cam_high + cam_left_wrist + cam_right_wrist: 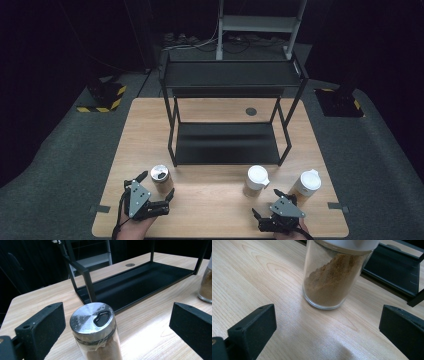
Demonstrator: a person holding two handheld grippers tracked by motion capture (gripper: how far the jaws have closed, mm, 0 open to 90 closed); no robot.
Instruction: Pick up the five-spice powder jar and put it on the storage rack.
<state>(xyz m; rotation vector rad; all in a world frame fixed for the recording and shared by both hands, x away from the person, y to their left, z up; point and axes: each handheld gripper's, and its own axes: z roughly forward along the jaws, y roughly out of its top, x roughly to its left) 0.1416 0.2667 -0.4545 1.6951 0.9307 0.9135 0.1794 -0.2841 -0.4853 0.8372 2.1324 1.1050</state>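
Dark surroundings and grey floor are seen around a pale wooden tabletop (215, 210). A black two-tier metal rack (227, 145) stands on the tabletop's far half, both of its shelves bare. A small round dark disc (251, 111) is set in the tabletop behind the rack.

Three glass shaker jars are lined up in front of the rack. A steel-lidded jar (161, 179) stands at the left; a white-lidded jar (257, 180) stands right of centre; a second white-lidded jar (306, 184) stands at the far right. All three are upright and well apart.

The left gripper (152, 187) is held at the near left edge, its jaws spread wide on either side of the steel-lidded jar without touching it. The right gripper (266, 203) is held at the near right edge, jaws likewise spread, nothing between them.

Details supplied by the left gripper view: brown powder fills the steel-lidded jar (96, 335), and its lid has a dark pour opening; clear tape or a torn seal is seen below the lid. Details supplied by the right gripper view: the jar ahead (335, 275) is roughly two-thirds full of brown powder, heaped unevenly against the glass. Which white-lidded jar this is cannot be told for certain.
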